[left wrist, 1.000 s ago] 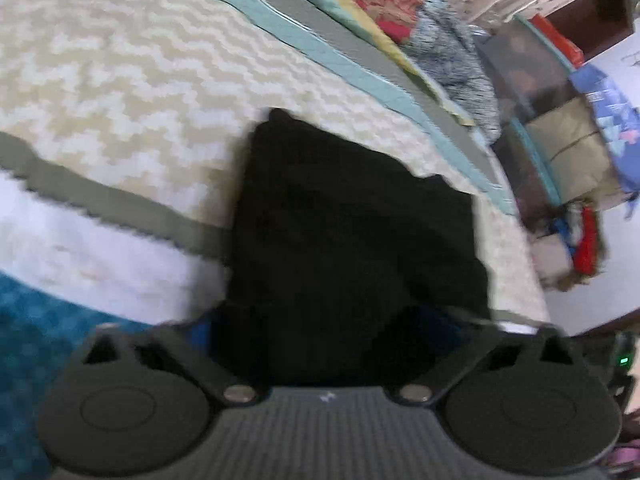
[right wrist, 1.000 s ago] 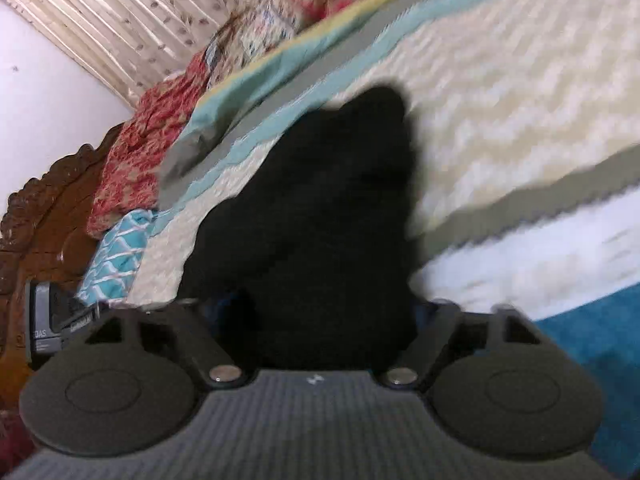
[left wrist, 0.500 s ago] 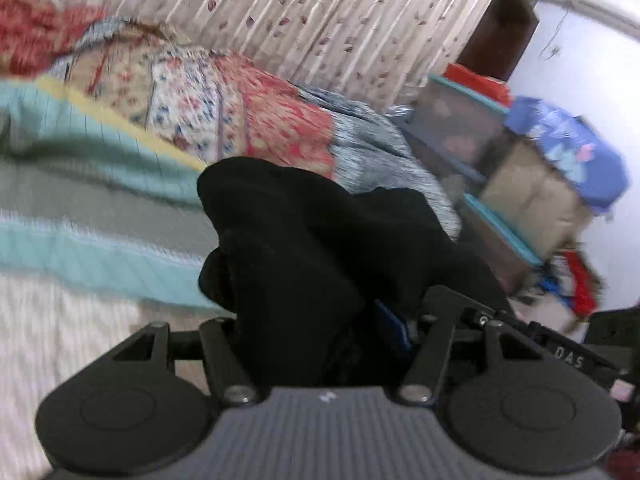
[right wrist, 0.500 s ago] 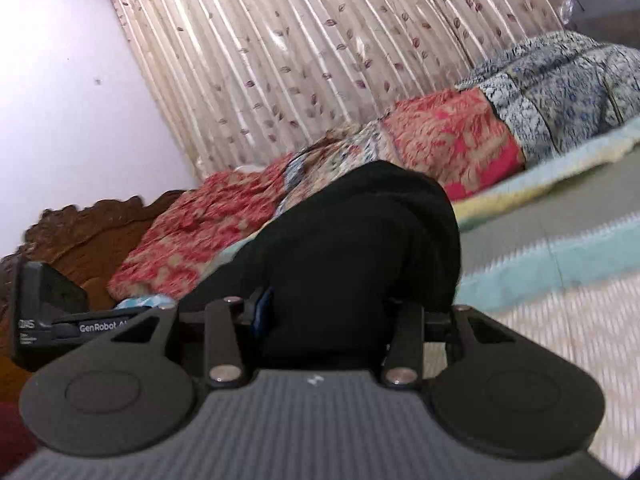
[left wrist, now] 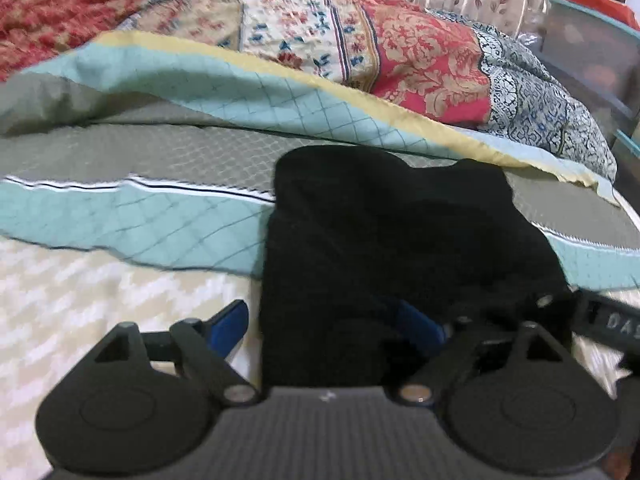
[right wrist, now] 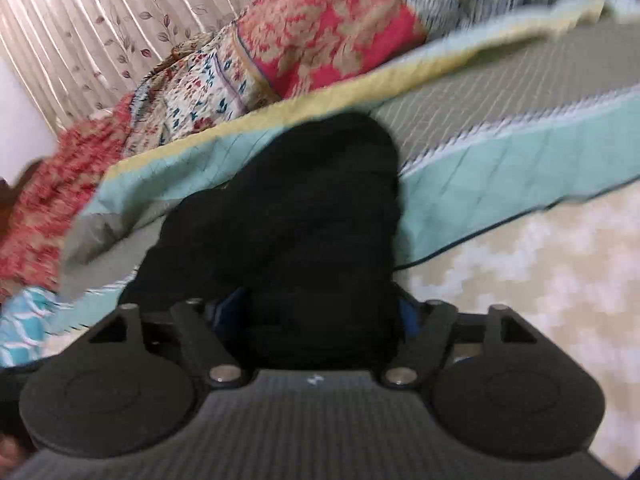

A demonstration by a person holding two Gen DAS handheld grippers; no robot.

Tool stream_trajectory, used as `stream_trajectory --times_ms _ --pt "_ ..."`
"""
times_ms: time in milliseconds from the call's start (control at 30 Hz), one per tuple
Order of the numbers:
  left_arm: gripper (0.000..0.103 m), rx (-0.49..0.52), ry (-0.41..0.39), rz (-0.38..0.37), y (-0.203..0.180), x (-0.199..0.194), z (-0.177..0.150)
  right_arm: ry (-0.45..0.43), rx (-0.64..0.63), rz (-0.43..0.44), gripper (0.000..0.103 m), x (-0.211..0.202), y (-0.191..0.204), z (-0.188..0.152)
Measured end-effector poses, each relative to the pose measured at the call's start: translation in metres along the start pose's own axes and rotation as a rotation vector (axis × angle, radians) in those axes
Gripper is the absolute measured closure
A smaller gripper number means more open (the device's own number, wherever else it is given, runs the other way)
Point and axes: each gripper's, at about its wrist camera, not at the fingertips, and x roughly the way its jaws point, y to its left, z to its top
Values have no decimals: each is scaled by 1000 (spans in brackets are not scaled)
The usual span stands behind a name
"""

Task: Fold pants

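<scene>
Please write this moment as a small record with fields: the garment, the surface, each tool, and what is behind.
garment: black pants, bunched, lying on the bed
surface: quilt with teal, grey and cream bands
left tool: jaws opening, pants cloth between them, left pad clear of it
right tool: jaws opening, pants cloth between them
behind: patterned blanket, curtain
</scene>
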Motion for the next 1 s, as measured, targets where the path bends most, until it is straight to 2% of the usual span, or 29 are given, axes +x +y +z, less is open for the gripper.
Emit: stream_trajectory --times_ms 100,233,367,433,567,667,867,933,1000 --pt "8 56 -21 25 -9 -48 -19 -85 -2 4 19 -62 0 -22" --pt "5 108 -14 69 -20 -108 -65 -87 -31 -12 17 -137 12 -75" --pt "0 94 8 82 -25 -156 -102 -73 10 -19 13 -197 24 -131" --pt "0 103 18 94 -29 -180 -121 -51 36 -26 11 -210 32 -151" --pt "0 62 19 89 -29 -216 -149 8 29 -22 8 -221 52 -169" --pt "0 45 1 97 -27 -236 -164 18 6 -60 6 -232 67 -181" --pt "0 27 -36 139 -23 -267 -184 42 -23 -28 6 -252 83 -206" --pt "0 19 -43 167 -22 -274 -189 44 -23 -24 6 -257 87 -212" --pt "0 27 -60 226 -24 -280 -193 43 -30 -24 6 -263 90 -217"
